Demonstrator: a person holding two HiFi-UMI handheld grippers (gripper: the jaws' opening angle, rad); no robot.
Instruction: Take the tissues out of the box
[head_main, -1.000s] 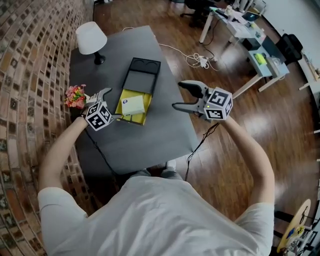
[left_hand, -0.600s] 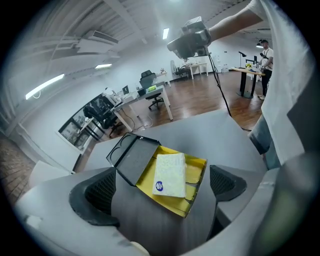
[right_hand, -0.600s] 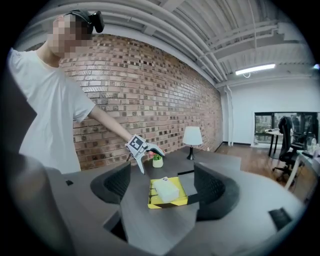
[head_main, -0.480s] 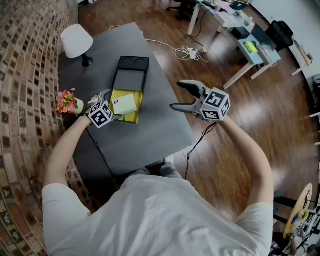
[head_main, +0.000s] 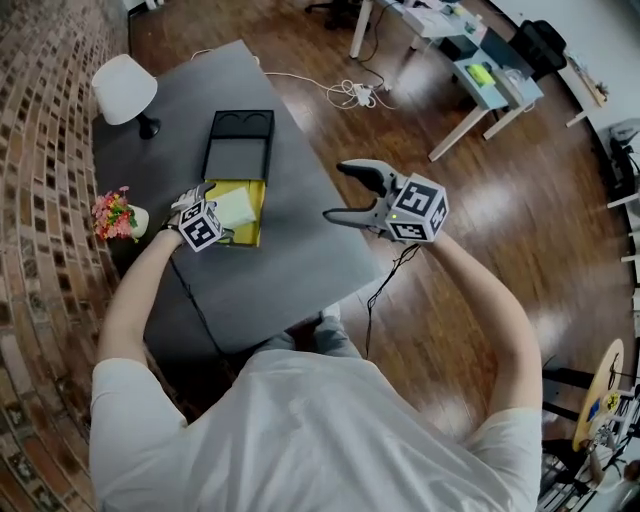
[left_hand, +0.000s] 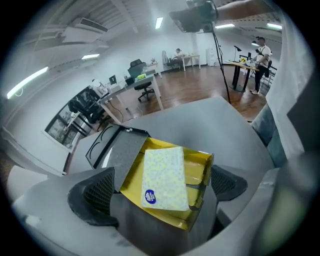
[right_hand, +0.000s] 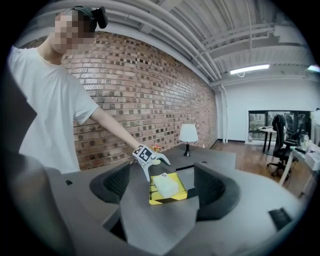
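An open yellow box (head_main: 253, 189) lies on the grey table (head_main: 290, 260), and a pale tissue pack (head_main: 236, 208) rests inside it. The box's black lid (head_main: 238, 148) lies just beyond it. My left gripper (head_main: 212, 212) hangs over the box's left near corner, pointing steeply down. Its jaws have just been opening and now stand wide. In the left gripper view the tissue pack (left_hand: 165, 175) shows between the left gripper's (left_hand: 160, 192) fingers, untouched. My right gripper (head_main: 338, 190) is open and empty above the table's right edge. From there it looks at the box (right_hand: 165, 198) and tissue pack (right_hand: 167, 185).
A white lamp (head_main: 123, 88) stands at the table's far left corner and a small flower pot (head_main: 112, 212) at its left edge by the brick wall. Cables (head_main: 355, 92) lie on the wooden floor, with desks (head_main: 470, 55) farther right.
My left gripper has sunk toward the yellow box and its jaws have spread wider. The right gripper has drifted only slightly.
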